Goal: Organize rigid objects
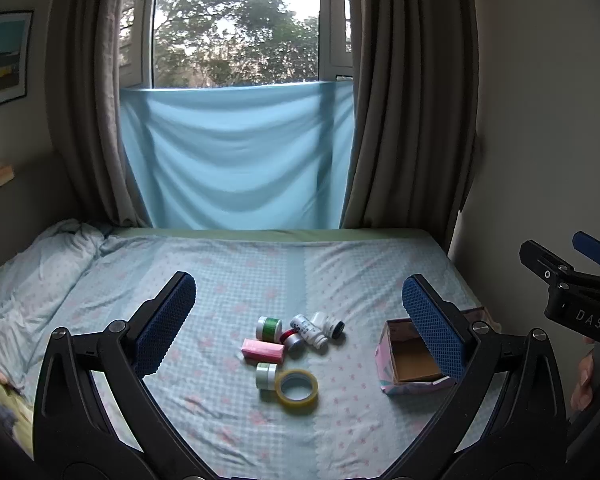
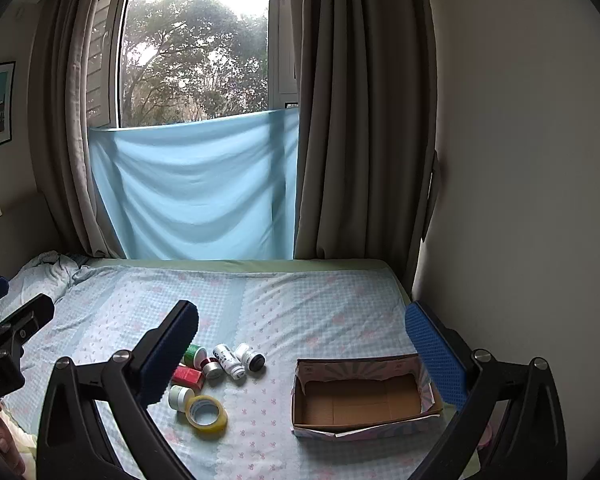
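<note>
Bedroom, checked bedsheet (image 1: 340, 272) as surface: both tools, left tool (image 1: 300, 320) and right tool (image 2: 304, 344), spread wide and empty, hover above clustered bottles (image 2: 230, 360), tape roll (image 2: 207, 410) beside empty cardboard box (image 2: 364, 422); nothing sorted yet, first pick pending.

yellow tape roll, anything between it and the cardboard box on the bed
Nothing visible does. The yellow ring-shaped tape roll lies at the near edge of the pile, and only bare checked bedsheet separates it from the open, empty cardboard box to its right. Both claws hover open above.
</note>
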Demonstrator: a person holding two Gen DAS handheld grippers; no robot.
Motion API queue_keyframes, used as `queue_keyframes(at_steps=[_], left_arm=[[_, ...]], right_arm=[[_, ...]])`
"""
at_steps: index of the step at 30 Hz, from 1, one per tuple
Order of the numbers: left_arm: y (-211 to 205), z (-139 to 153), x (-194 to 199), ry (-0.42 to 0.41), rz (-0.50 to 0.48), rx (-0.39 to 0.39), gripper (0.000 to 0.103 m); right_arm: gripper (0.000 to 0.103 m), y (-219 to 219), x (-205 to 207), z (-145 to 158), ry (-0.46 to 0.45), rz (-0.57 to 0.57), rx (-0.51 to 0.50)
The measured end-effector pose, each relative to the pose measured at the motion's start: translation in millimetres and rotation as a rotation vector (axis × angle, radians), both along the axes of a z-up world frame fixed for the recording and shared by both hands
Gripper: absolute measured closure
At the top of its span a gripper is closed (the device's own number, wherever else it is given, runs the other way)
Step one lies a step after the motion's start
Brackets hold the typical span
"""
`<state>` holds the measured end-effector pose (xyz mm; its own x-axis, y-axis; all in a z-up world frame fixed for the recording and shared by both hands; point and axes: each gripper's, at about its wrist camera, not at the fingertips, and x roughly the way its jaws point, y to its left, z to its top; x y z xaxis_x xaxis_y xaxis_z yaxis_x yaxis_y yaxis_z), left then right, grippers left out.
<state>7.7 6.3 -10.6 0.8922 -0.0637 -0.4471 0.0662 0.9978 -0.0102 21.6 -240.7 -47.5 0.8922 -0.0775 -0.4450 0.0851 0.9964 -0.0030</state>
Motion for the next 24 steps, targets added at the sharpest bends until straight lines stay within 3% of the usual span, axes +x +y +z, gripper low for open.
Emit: queue_keyframes(at_steps=[24], left_arm=[[-2.9,-0.6,0.7,0.006,0.009,0.008,0.001]], right_arm=[[0.000,-3.0,-0.7,-2.1,0.006,0.006,0.017]])
